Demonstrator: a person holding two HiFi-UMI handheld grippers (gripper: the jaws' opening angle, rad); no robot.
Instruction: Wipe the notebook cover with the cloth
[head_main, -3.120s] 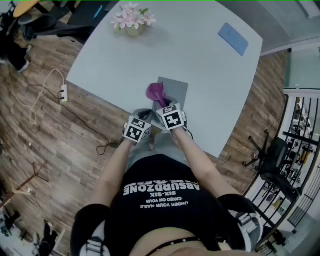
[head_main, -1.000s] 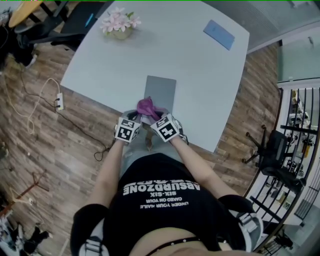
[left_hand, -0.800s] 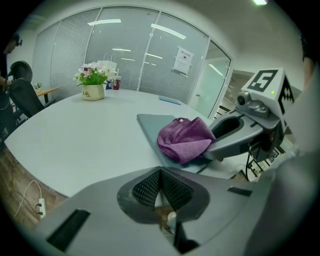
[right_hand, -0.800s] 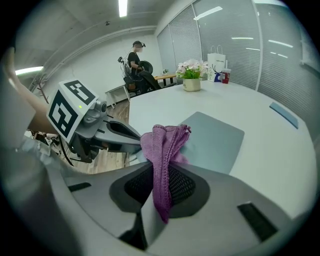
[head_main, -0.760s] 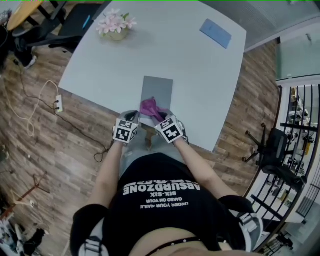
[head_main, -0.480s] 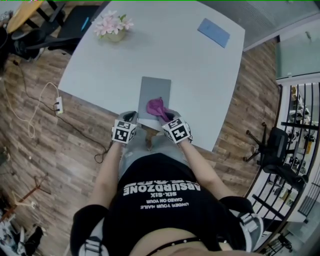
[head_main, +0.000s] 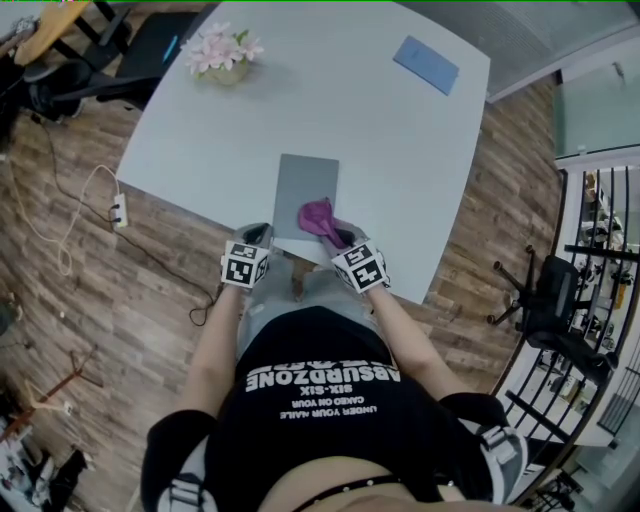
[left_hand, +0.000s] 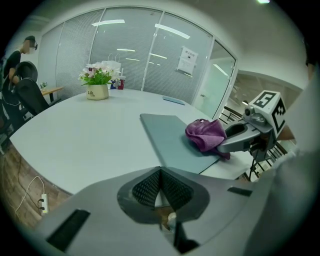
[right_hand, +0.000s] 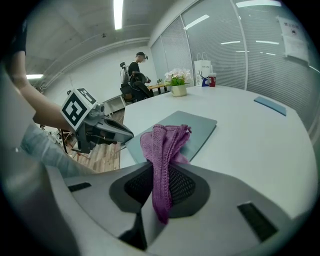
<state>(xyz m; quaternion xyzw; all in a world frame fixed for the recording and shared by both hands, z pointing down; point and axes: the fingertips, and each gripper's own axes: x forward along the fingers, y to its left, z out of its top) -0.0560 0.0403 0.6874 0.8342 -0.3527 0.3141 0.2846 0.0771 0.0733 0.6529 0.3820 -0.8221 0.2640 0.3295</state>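
Right gripper (right_hand: 160, 172) tight on purple cloth (head_main: 318, 215) atop grey notebook (head_main: 295, 180); left gripper (left_hand: 161, 180) closed, empty; flowers (head_main: 222, 45) in pot (head_main: 229, 73).

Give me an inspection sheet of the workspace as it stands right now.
Surface: white table, no spills seen.
Job's things: grey notebook closed, near the front edge; purple cloth rests on its near right part.
Clutter: flower pot and blue pad at the far side.
Grippers: left gripper shut, empty; right gripper shut on the cloth.
Cables: power strip and cord on the floor.
Surroundings: wooden floor, office chair.
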